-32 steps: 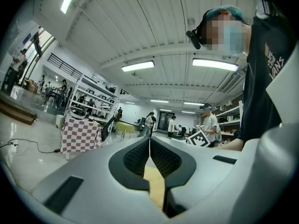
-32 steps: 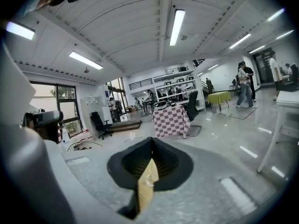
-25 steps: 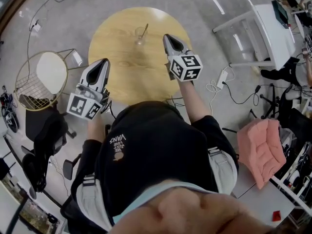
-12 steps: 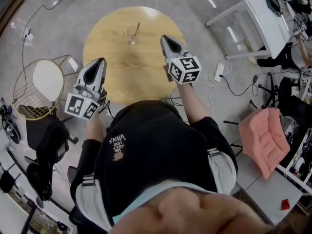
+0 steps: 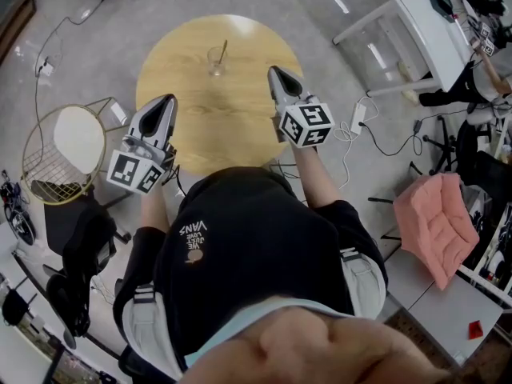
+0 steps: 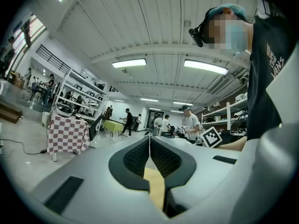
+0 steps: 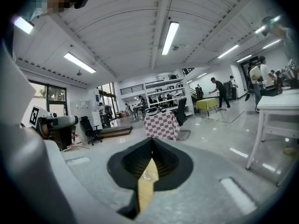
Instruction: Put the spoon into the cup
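Spoon (image 5: 224,49) leaning in clear cup (image 5: 212,64), handle out

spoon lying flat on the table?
No, the spoon stands tilted inside the glass cup on the round wooden table.

This is a big open lab or workshop hall. A round wooden desk (image 5: 216,102) stands on a polished grey floor (image 5: 96,30), with cables (image 5: 352,138) and a white desk (image 5: 432,14) to its right. Beyond it are shelves (image 7: 163,93) and people (image 7: 219,91), and strip lights (image 7: 169,37) hang overhead.
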Action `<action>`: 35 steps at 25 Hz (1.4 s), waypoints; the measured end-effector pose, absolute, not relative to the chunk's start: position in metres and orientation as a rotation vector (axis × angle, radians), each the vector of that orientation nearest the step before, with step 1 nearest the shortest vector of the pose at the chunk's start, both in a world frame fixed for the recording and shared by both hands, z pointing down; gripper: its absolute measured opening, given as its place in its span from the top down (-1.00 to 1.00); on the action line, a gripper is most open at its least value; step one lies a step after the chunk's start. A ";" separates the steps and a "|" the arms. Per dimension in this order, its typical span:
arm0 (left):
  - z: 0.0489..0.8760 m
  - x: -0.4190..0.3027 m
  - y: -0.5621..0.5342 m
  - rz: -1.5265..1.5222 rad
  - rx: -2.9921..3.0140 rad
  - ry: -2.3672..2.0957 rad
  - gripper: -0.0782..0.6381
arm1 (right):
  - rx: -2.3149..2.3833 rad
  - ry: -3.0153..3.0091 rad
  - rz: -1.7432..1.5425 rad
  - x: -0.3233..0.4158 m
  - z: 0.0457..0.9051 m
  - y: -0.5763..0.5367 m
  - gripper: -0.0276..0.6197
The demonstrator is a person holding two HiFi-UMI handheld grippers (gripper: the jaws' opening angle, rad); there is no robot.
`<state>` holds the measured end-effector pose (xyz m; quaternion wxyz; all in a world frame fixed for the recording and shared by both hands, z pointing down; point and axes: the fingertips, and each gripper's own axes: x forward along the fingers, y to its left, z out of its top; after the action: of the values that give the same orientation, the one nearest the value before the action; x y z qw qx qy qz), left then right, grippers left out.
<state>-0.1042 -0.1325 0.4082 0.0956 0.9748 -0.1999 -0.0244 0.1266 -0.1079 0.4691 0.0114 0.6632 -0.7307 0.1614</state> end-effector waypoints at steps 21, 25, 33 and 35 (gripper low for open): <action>0.413 -0.095 -0.124 -0.066 2.911 -0.473 0.77 | 2.172 -2.256 0.485 0.123 0.459 -0.069 0.92; 0.414 -0.093 -0.121 -0.073 2.909 -0.468 0.77 | 2.173 -2.258 0.479 0.121 0.456 -0.063 0.92; 0.416 -0.098 -0.114 -0.092 2.890 -0.461 0.77 | 2.162 -2.260 0.473 0.112 0.454 -0.051 0.92; 0.418 -0.097 -0.113 -0.084 2.892 -0.459 0.77 | 2.162 -2.261 0.472 0.111 0.454 -0.049 0.92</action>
<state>-0.0975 -0.1128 0.4179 0.1059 0.9817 -0.1557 -0.0286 0.1113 -0.0486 0.4540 -0.0112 0.6833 -0.7146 0.1493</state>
